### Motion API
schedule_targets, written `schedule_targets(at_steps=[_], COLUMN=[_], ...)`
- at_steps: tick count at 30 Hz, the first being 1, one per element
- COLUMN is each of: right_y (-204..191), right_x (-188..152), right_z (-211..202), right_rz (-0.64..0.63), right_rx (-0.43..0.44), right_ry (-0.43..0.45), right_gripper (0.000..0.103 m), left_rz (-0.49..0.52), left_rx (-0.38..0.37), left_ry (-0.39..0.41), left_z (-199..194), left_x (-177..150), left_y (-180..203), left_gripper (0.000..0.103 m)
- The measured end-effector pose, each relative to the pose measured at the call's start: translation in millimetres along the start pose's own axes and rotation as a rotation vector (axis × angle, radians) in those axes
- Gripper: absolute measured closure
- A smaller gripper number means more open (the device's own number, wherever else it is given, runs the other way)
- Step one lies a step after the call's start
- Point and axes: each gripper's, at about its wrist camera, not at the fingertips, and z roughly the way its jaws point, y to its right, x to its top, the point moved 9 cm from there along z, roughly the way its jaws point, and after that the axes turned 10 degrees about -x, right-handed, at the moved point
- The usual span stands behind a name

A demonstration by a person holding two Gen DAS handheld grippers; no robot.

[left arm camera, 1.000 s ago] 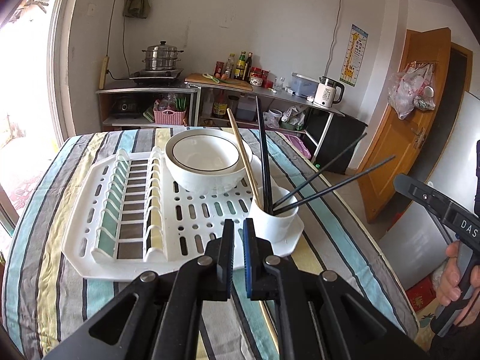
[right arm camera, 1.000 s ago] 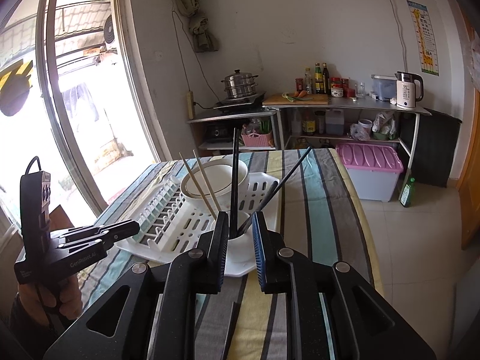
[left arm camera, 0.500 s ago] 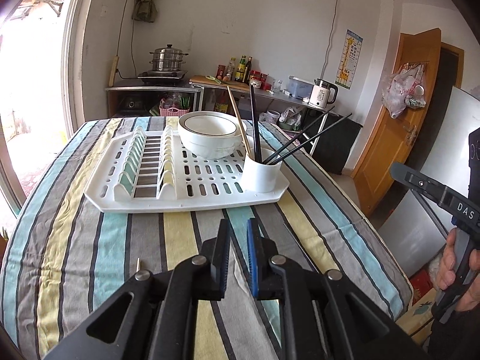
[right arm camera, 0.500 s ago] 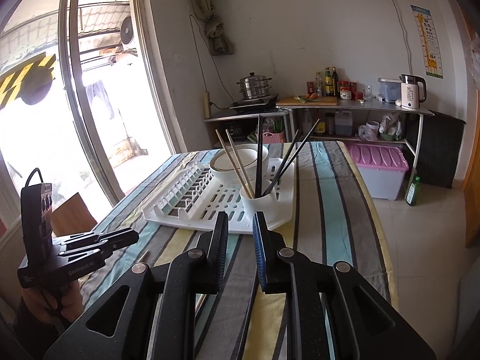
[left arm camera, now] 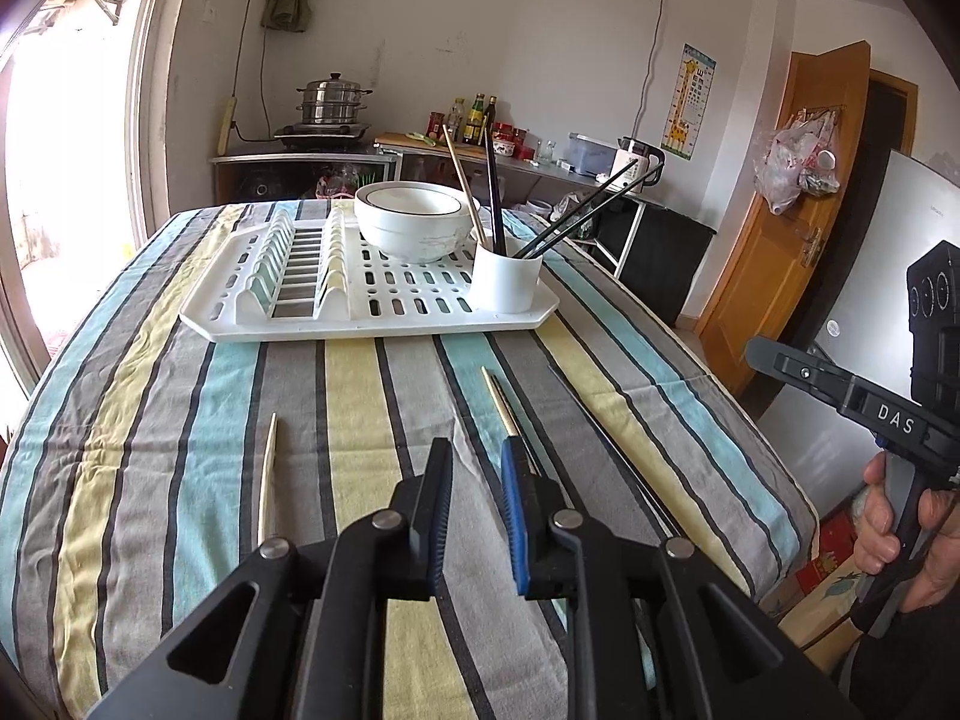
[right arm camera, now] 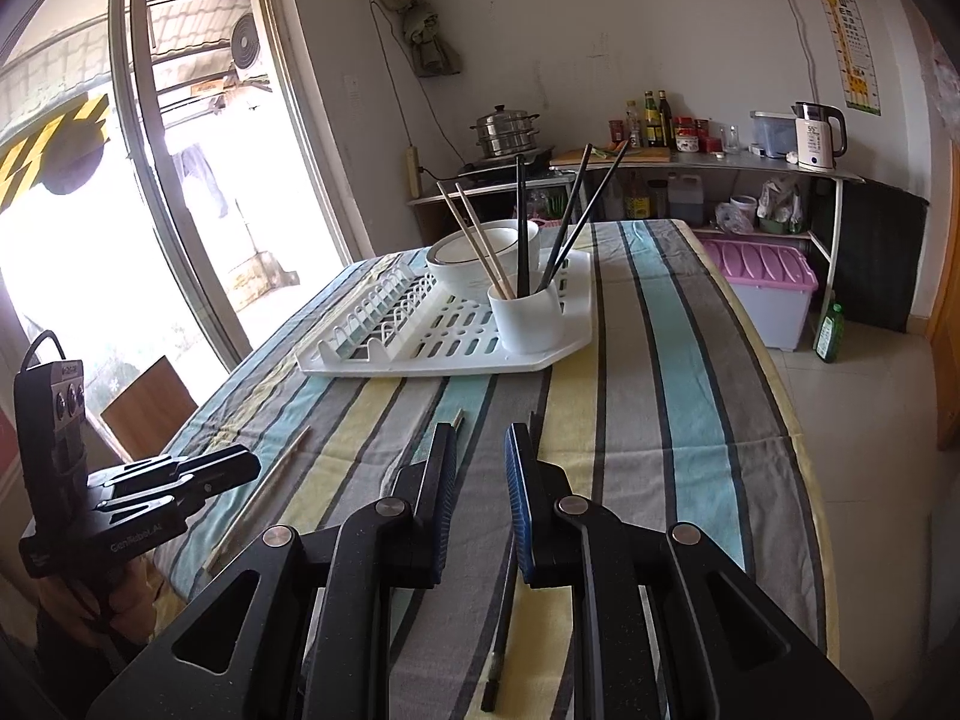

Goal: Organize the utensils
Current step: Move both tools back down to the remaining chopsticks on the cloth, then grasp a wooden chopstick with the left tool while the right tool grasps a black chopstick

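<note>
A white utensil cup (left arm camera: 506,281) (right arm camera: 528,319) stands on the near right corner of a white drying rack (left arm camera: 300,324) (right arm camera: 432,354) and holds several chopsticks, wooden and black. Loose on the striped cloth lie a pale wooden chopstick (left arm camera: 267,480) (right arm camera: 264,480) at the left, a gold chopstick (left arm camera: 503,408) (right arm camera: 457,419) and a black chopstick (left arm camera: 606,450) (right arm camera: 503,618). My left gripper (left arm camera: 475,468) is open and empty, low over the cloth beside the gold chopstick. My right gripper (right arm camera: 478,456) is open and empty above the black chopstick.
A white bowl (left arm camera: 414,219) (right arm camera: 480,252) sits on the rack behind the cup. The table's right edge (left arm camera: 780,480) drops off near a wooden door. A kitchen shelf with a steamer pot (left arm camera: 332,102), bottles and a kettle (right arm camera: 813,135) lines the far wall.
Both grippers pulled back from the cup toward the near end of the table and their jaws opened wider. Loose chopsticks on the cloth came into view.
</note>
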Motion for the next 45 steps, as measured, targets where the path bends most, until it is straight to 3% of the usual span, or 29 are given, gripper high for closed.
schedule_targets(at_steps=[7, 28, 40, 45], right_y=[3.9, 8.9, 9.5, 7.4], right_x=[-12.2, -36.4, -39.5, -39.4], right_z=[20.0, 86.2, 100.1, 100.7], right_rz=[-0.003, -0.04, -0.041, -0.044], right_rx=[-0.017, -0.047, -0.047, -0.045], right_ry=[-0.051, -0.203, -0.23, -0.228], right_gripper=[0.086, 0.086, 0.086, 0.086], left_rz=[-0.014, -0.067, -0.046, -0.01], left_rx=[-0.002, 0.001, 0.026, 0.073], left_ry=[-0.044, -0.249, -0.263, -0.268], left_z=[18.9, 124.7, 137.9, 142.5], left_x=[-4.5, -2.3, -0.1, 1.1], left_y=[-1.9, -8.7, -6.1, -1.9], left_gripper=[0.08, 0.08, 0.076, 0.072])
